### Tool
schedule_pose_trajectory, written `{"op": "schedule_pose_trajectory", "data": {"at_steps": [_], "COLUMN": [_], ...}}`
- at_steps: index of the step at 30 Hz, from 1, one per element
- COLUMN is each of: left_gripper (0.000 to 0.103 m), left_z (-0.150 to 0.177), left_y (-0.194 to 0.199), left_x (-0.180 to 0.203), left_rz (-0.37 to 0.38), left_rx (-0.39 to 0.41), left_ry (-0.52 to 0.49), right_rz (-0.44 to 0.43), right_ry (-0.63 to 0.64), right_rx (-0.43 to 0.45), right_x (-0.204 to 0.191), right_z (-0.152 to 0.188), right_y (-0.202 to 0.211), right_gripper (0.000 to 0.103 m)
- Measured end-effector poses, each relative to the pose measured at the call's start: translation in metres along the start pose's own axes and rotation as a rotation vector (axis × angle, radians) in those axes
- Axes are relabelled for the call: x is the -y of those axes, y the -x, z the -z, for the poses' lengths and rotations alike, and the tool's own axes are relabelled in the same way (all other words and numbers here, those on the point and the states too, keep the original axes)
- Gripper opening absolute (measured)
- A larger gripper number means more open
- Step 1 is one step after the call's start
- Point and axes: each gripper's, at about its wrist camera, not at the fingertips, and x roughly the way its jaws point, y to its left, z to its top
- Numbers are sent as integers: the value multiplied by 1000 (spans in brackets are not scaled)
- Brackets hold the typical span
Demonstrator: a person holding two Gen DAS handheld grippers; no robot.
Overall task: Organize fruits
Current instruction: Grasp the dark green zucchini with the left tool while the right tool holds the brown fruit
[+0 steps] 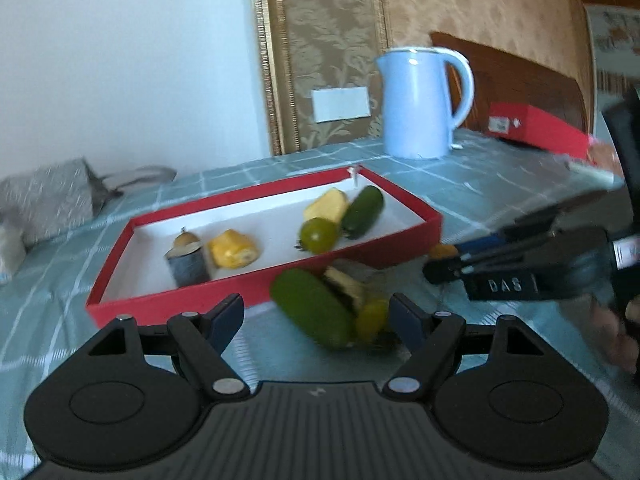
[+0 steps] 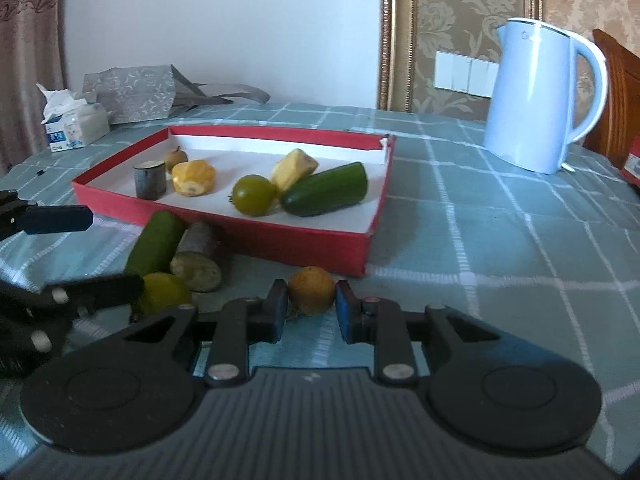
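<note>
Right wrist view: right gripper [image 2: 311, 312] clenched on round orange fruit [image 2: 311, 290], no long axis.

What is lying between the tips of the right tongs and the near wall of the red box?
The small orange fruit, pinched by the right tongs. Beyond it, only bare tablecloth reaches the red box, as the right wrist view shows.

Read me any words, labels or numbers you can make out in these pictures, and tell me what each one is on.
"DAS": white letters on the side of the right claw, seen from the left wrist.
White label on the red box behind the kettle: too blurred to read.
Blue print on the tissue pack: too small to read.
</note>
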Motion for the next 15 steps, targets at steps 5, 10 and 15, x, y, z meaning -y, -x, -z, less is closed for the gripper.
{"op": "schedule_pose_trajectory", "data": {"at_steps": [5, 10, 15], "left_gripper": [80, 80, 80], "left_z": [-2, -1, 0], "left_y": [-3, 2, -4], "left_x": [15, 24, 28], "left_rz": [4, 15, 33], "left_rx": [-8, 1, -24], "left_ry": [-24, -48, -61], "right_rz": [-5, -15, -17], "right_ry": [-20, -18, -16], "right_rx": [4, 9, 4], "right_x": [6, 7, 5], "right_z": [1, 1, 1], "right_y": [3, 5, 4], "right_gripper": [24, 24, 24]}}
